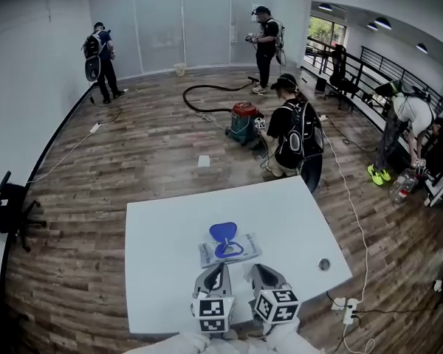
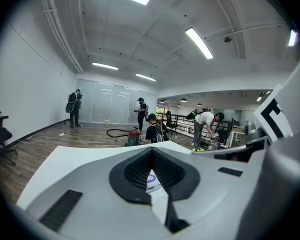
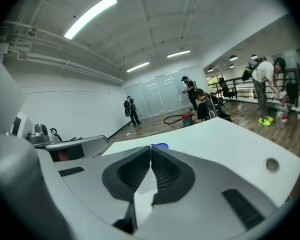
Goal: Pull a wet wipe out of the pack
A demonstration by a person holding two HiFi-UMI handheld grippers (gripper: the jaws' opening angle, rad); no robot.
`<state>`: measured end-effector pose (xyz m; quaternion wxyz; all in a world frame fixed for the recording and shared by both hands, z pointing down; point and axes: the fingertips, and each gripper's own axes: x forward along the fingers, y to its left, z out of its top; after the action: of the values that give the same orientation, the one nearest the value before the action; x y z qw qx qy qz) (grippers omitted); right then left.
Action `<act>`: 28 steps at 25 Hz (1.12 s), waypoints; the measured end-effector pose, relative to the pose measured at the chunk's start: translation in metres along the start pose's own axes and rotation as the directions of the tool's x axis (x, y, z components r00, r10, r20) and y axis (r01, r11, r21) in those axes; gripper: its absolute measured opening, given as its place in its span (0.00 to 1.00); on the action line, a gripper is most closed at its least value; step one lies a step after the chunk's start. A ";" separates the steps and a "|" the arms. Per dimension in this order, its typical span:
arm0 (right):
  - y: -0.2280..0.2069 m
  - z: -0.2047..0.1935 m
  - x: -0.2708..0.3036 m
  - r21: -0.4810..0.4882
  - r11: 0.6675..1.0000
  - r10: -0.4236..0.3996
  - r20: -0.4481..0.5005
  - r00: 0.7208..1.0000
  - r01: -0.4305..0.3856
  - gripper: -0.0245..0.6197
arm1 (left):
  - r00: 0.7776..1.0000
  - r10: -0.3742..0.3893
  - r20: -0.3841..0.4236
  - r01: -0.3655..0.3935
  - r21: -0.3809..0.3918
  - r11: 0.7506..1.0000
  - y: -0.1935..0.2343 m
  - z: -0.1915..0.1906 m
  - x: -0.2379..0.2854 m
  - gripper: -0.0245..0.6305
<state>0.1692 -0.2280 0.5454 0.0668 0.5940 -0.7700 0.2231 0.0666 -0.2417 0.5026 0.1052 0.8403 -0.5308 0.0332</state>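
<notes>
I have both tools low over the near edge of the table (image 1: 162, 249). The left gripper (image 1: 222, 266) has its jaws pressed together at the tips, and its own view shows nothing caught between them (image 2: 151, 150). The right gripper (image 1: 255, 269) is the same: the dark pads meet at the tip and hold nothing (image 3: 150, 148). The two sit side by side, close together, both pointing away from me.

The pack (image 1: 229, 250) lies flat just beyond the tips, about halfway between the table's left and right edges and nearer the near edge than the far one. Its blue lid (image 1: 223, 232) stands open on the far side. From the head view I can't tell whether either tip touches the pack.

A round hole (image 1: 324, 264) sits toward the table's right edge, well apart from the pack.
</notes>
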 end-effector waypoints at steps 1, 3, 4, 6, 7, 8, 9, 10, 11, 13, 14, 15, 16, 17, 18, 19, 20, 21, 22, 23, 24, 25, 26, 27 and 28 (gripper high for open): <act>-0.002 0.000 -0.001 0.001 1.000 -0.004 0.004 1.000 0.004 0.06 | 1.000 -0.002 0.000 0.002 0.000 1.000 0.000 0.000 0.001 0.04; -0.004 0.001 -0.002 0.006 1.000 -0.010 0.009 1.000 0.010 0.06 | 1.000 -0.009 -0.001 0.009 -0.002 1.000 -0.002 0.000 0.002 0.04; -0.005 0.002 -0.002 0.008 1.000 -0.011 0.011 1.000 0.011 0.06 | 1.000 -0.013 0.002 0.013 -0.001 1.000 -0.004 0.002 0.002 0.04; -0.007 0.004 -0.002 0.008 1.000 -0.011 0.014 1.000 0.011 0.06 | 1.000 -0.018 0.005 0.018 0.008 1.000 -0.005 0.004 0.004 0.04; -0.007 0.004 -0.001 0.007 1.000 -0.010 0.015 1.000 0.010 0.06 | 1.000 -0.018 0.004 0.018 0.011 1.000 -0.006 0.004 0.005 0.04; -0.007 0.005 -0.001 0.007 1.000 -0.009 0.014 1.000 0.009 0.06 | 1.000 -0.017 0.004 0.017 0.013 1.000 -0.005 0.004 0.006 0.04; -0.007 0.006 -0.001 0.005 1.000 -0.008 0.013 1.000 0.007 0.06 | 1.000 -0.017 0.003 0.017 0.012 1.000 -0.005 0.004 0.006 0.04; -0.007 0.006 0.000 0.004 1.000 -0.006 0.013 1.000 0.006 0.06 | 1.000 -0.017 0.004 0.017 0.007 1.000 -0.005 0.004 0.007 0.04; -0.006 0.007 0.000 0.001 1.000 -0.005 0.013 1.000 0.005 0.06 | 1.000 -0.017 0.004 0.017 0.003 1.000 -0.006 0.005 0.008 0.04; -0.006 0.010 -0.001 -0.006 1.000 -0.001 0.014 1.000 0.001 0.06 | 1.000 -0.020 0.004 0.020 -0.001 1.000 -0.009 0.006 0.008 0.04; -0.007 0.011 -0.002 -0.009 1.000 0.001 0.016 1.000 0.000 0.06 | 1.000 -0.021 0.005 0.021 -0.001 1.000 -0.011 0.007 0.008 0.04; -0.007 0.012 -0.003 -0.011 1.000 0.002 0.019 1.000 -0.002 0.06 | 1.000 -0.021 0.006 0.021 -0.001 1.000 -0.012 0.007 0.008 0.04; -0.008 0.012 -0.003 -0.012 1.000 0.002 0.021 1.000 -0.002 0.06 | 1.000 -0.021 0.006 0.021 -0.001 1.000 -0.012 0.007 0.009 0.04; -0.008 0.013 -0.002 -0.013 1.000 0.003 0.022 1.000 -0.003 0.06 | 1.000 -0.020 0.007 0.020 0.000 1.000 -0.012 0.006 0.009 0.04; -0.008 0.013 -0.002 -0.014 1.000 0.004 0.022 1.000 -0.003 0.06 | 1.000 -0.019 0.007 0.019 0.000 1.000 -0.012 0.006 0.010 0.04; -0.008 0.014 -0.001 -0.015 1.000 0.004 0.022 1.000 -0.004 0.06 | 1.000 -0.019 0.008 0.019 -0.003 1.000 -0.011 0.006 0.010 0.04; -0.007 0.014 -0.001 -0.017 1.000 0.006 0.022 1.000 -0.005 0.06 | 1.000 -0.018 0.009 0.018 -0.007 1.000 -0.011 0.007 0.010 0.04; -0.007 0.014 0.000 -0.019 1.000 0.007 0.021 1.000 -0.006 0.06 | 1.000 -0.016 0.010 0.016 -0.008 1.000 -0.011 0.007 0.011 0.04; -0.008 0.015 -0.001 -0.019 1.000 0.008 0.020 1.000 -0.007 0.06 | 1.000 -0.014 0.011 0.014 -0.007 1.000 -0.012 0.007 0.011 0.04; -0.008 0.015 -0.001 -0.020 1.000 0.008 0.019 1.000 -0.008 0.06 | 1.000 -0.012 0.012 0.012 -0.005 1.000 -0.012 0.008 0.010 0.04; -0.009 0.015 -0.002 -0.021 1.000 0.009 0.019 1.000 -0.008 0.06 | 1.000 -0.011 0.013 0.011 -0.005 1.000 -0.013 0.008 0.010 0.04; -0.009 0.015 -0.002 -0.023 1.000 0.009 0.019 1.000 -0.008 0.06 | 1.000 -0.009 0.014 0.009 -0.007 1.000 -0.013 0.008 0.010 0.04; -0.009 0.015 -0.003 -0.025 1.000 0.009 0.020 1.000 -0.008 0.06 | 1.000 -0.008 0.014 0.008 -0.010 1.000 -0.013 0.007 0.010 0.04; -0.009 0.015 -0.003 -0.026 1.000 0.009 0.021 1.000 -0.008 0.06 | 1.000 -0.006 0.014 0.006 -0.013 1.000 -0.012 0.007 0.010 0.04; -0.010 0.015 -0.004 -0.028 1.000 0.008 0.022 1.000 -0.008 0.06 | 1.000 -0.003 0.013 0.003 -0.014 1.000 -0.012 0.006 0.010 0.04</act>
<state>0.1818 -0.2332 0.5331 0.0657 0.5923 -0.7761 0.2062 0.0811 -0.2467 0.4970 0.1077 0.8406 -0.5303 0.0236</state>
